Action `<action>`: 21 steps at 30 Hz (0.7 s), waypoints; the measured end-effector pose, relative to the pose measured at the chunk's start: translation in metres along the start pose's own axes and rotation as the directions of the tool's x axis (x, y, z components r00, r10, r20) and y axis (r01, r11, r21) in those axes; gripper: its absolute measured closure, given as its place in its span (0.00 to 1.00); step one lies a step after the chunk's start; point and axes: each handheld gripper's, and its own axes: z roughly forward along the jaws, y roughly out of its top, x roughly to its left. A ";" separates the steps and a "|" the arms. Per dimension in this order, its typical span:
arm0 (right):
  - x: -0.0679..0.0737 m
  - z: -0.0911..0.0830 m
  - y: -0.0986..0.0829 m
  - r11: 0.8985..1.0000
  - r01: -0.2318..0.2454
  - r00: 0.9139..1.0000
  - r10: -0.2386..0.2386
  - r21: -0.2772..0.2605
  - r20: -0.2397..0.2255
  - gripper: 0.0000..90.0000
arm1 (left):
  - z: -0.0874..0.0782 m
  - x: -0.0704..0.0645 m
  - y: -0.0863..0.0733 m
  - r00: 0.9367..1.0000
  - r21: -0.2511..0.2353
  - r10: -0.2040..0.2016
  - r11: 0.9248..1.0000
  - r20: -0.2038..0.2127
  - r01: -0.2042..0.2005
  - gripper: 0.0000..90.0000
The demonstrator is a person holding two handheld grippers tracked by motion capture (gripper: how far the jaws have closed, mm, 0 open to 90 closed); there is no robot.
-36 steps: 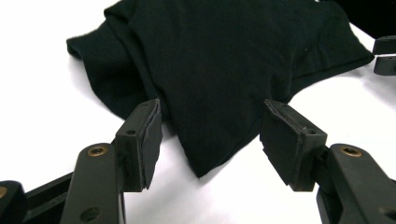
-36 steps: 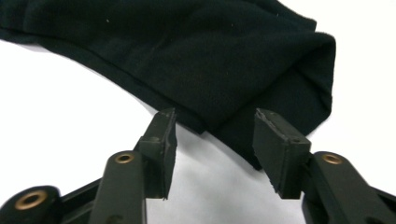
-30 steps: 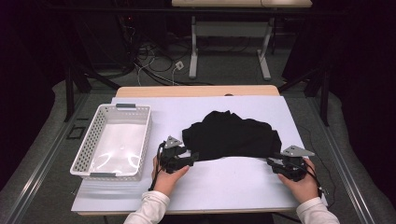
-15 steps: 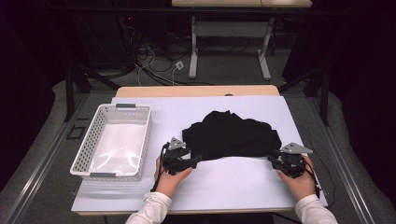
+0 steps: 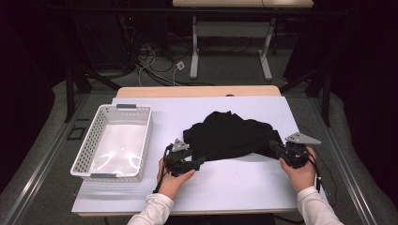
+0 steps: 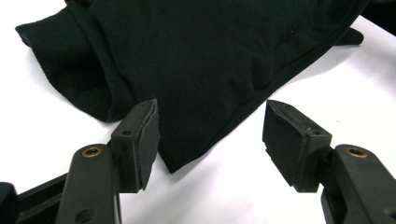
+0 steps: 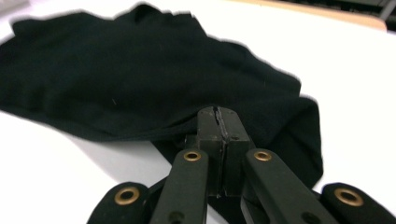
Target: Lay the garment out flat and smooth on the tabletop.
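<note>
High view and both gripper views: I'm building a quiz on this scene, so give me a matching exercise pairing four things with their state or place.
Things:
1. left gripper
2. right gripper
3. black garment
4. white basket

States or places:
A. empty, at the table's left
B. shut on the cloth's edge
C. crumpled at the middle of the table
D. open, jaws either side of a cloth corner

Pairs: 1-D, 2-B, 3-C, 4-A

Matt black cloth garment on smooth white table.

Right claw pinched tight on black garment hem, fabric crumpled on white table
</note>
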 end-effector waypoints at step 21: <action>-0.012 -0.030 0.020 0.997 0.005 1.000 -0.003 -0.073 0.024 1.00 | -0.002 0.005 0.000 1.000 0.008 -0.010 1.000 -0.023 0.010 0.41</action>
